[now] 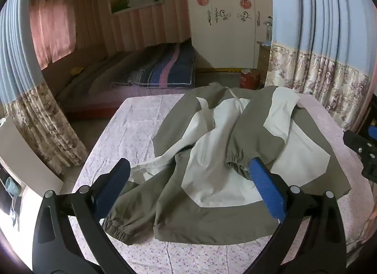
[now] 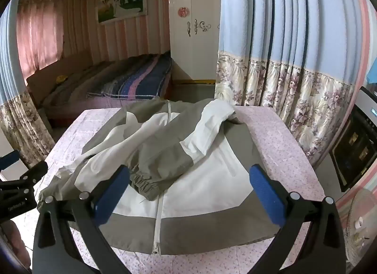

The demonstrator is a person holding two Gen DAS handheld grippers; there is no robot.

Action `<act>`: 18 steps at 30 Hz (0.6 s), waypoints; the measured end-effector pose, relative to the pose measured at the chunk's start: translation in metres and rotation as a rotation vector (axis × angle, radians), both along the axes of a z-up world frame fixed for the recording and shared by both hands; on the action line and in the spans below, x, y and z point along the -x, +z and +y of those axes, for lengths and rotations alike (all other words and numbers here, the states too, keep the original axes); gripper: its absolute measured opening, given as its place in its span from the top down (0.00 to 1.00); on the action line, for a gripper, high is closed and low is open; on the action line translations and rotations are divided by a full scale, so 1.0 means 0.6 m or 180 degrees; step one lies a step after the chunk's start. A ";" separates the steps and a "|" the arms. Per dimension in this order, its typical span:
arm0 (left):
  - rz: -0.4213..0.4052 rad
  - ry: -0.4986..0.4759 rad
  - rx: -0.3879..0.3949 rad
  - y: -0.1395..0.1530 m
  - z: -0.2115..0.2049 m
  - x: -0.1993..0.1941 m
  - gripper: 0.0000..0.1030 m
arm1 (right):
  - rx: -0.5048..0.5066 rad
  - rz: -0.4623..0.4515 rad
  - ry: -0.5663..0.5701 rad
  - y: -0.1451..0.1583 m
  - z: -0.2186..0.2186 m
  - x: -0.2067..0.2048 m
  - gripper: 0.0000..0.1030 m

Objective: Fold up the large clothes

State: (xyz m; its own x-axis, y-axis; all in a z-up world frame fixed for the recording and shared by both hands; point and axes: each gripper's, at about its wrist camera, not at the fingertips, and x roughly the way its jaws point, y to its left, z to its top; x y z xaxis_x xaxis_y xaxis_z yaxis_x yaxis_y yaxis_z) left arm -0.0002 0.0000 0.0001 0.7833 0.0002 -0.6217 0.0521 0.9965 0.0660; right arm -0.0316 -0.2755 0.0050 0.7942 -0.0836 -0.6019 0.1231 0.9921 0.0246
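Observation:
An olive and white jacket lies on a table with a floral cloth, hem toward me and both sleeves folded across its front. In the right wrist view the jacket shows its white zipper running to the near hem. One elastic cuff rests on the chest; the other cuff lies near the table's front left. My left gripper hovers open above the near part of the jacket, nothing between its blue pads. My right gripper is open too, above the hem.
A bed with a striped blanket stands behind the table, beside a white wardrobe. Blue floral curtains hang at the right. A red canister sits on the floor. An oven and a fan stand at the right.

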 end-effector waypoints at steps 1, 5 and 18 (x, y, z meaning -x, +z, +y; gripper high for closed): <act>0.0032 -0.0001 -0.0022 0.000 0.000 -0.001 0.03 | -0.0005 -0.0018 -0.0001 0.000 -0.001 0.000 0.02; 0.0045 0.0000 -0.0055 -0.001 -0.001 -0.002 0.03 | 0.0061 -0.0004 0.0009 -0.002 0.001 -0.003 0.02; 0.0012 0.0061 -0.0058 -0.013 0.006 -0.009 0.03 | 0.0071 -0.0016 -0.0028 -0.009 -0.002 -0.008 0.02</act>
State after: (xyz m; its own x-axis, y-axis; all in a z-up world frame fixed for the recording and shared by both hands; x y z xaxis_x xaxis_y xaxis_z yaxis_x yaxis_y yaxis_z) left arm 0.0051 0.0033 -0.0077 0.7806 0.0266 -0.6245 0.0333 0.9959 0.0840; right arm -0.0271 -0.2765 -0.0004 0.7964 -0.1041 -0.5958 0.1319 0.9913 0.0031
